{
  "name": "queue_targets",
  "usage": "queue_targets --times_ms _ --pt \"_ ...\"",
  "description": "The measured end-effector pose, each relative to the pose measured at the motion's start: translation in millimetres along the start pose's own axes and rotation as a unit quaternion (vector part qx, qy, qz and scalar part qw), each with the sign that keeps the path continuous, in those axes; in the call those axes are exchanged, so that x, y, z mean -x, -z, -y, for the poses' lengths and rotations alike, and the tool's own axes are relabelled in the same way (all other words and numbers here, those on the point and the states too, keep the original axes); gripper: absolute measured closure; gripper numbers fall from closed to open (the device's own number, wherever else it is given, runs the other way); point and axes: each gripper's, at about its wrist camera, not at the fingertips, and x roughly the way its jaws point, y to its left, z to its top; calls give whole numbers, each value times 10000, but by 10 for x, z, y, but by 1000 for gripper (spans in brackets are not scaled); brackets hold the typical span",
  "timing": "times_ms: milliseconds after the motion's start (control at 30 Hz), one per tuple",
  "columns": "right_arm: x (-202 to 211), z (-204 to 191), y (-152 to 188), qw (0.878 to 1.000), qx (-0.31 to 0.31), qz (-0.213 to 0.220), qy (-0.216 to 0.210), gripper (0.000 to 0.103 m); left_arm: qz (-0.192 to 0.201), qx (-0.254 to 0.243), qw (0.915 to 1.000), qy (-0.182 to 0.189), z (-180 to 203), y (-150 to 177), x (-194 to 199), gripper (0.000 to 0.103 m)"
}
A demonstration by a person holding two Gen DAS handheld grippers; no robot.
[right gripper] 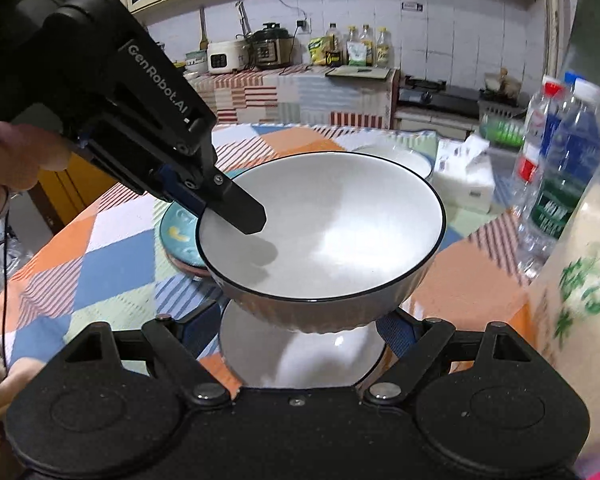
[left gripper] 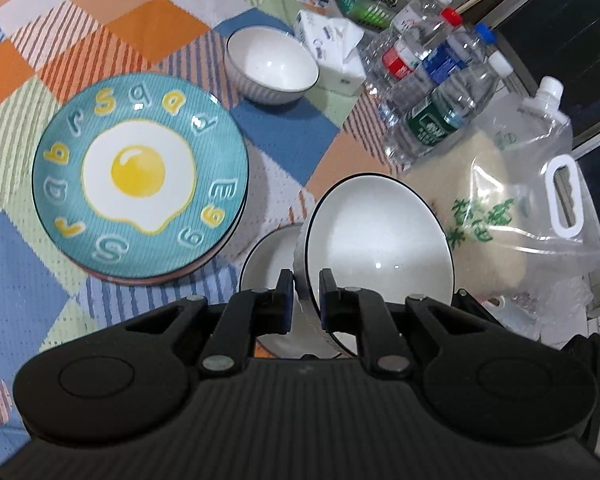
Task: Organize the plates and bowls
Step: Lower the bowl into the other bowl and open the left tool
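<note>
My left gripper (left gripper: 306,296) is shut on the near rim of a white bowl with a black rim (left gripper: 380,240), which hangs tilted above the table. The right wrist view shows the same gripper (right gripper: 236,212) pinching that bowl (right gripper: 332,232) at its left rim. Directly beneath sits a second white bowl (left gripper: 268,256) on the tablecloth. My right gripper (right gripper: 296,320) stands open and wide, the lower bowl (right gripper: 300,356) showing between its fingers; its fingertips are hidden behind the raised bowl. A teal fried-egg plate (left gripper: 140,176) tops a small stack at the left. A third bowl (left gripper: 272,64) stands farther back.
A tissue pack (left gripper: 332,48), several water bottles (left gripper: 432,80) and a clear bag of rice (left gripper: 500,208) crowd the right side of the table. A person's hand (right gripper: 16,160) grips the left tool. The checked tablecloth (left gripper: 80,32) lies bare at the far left.
</note>
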Motion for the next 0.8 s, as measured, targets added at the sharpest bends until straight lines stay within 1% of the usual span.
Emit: queue_targets --times_ms 100,233,367,467,633,800 --pt "-14 -7 66 10000 -50 -61 -50 14 -124 60 9999 -5 -54 56 -63 92" --pt "-52 -30 109 9999 -11 -135 63 14 -269 118 9996 -49 -95 107 -161 92" --pt "-70 -34 140 9996 -72 -189 173 14 -353 90 9992 -151 -81 141 -223 92" --pt "-77 -43 155 9994 -38 -211 262 14 -414 -11 9987 -304 -54 162 -252 92" --pt "-93 -97 173 9988 203 -255 369 14 -455 -109 9978 -474 -36 173 -262 92" --pt "-102 -103 167 9988 183 -245 389 13 -359 -299 9969 -640 16 197 -252 92"
